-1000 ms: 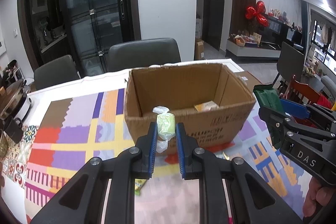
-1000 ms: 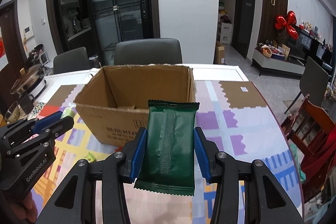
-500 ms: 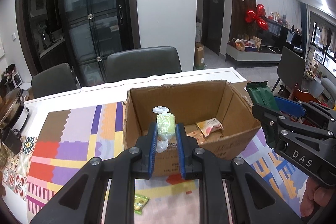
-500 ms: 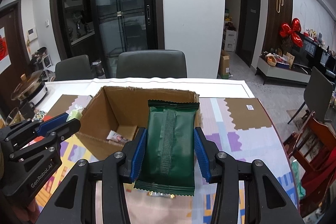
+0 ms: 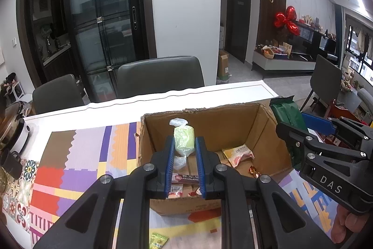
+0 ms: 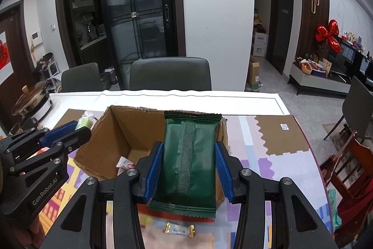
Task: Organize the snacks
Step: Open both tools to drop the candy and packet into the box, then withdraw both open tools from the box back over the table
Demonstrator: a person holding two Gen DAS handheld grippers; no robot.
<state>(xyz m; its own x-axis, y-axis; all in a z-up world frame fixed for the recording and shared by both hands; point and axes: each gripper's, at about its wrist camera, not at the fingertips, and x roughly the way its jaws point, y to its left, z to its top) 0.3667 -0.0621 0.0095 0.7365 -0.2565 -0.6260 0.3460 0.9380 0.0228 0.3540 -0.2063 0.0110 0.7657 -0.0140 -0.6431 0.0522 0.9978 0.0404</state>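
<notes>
An open cardboard box (image 5: 268,132) stands on the patterned table mat and also shows in the right wrist view (image 6: 121,130). My left gripper (image 5: 184,146) is shut on a pale green wrapped candy (image 5: 184,140) and holds it above the box opening. My right gripper (image 6: 188,151) is shut on a dark green snack packet (image 6: 188,155), held above the box's right part; the packet shows in the left wrist view (image 5: 288,113) too. Inside the box lie a beige packet (image 5: 239,153), a red-and-white packet (image 5: 184,179) and a small gold candy (image 5: 254,172).
A green sachet (image 5: 158,240) and a gold-ended wrapped bar (image 6: 179,230) lie on the mat in front of the box. A pot on a white cooker (image 6: 32,99) stands at the table's left. Two grey chairs (image 5: 160,76) stand behind the table.
Both grippers have risen and moved forward over the box with their snacks still held. The inside of the box has come into view.
</notes>
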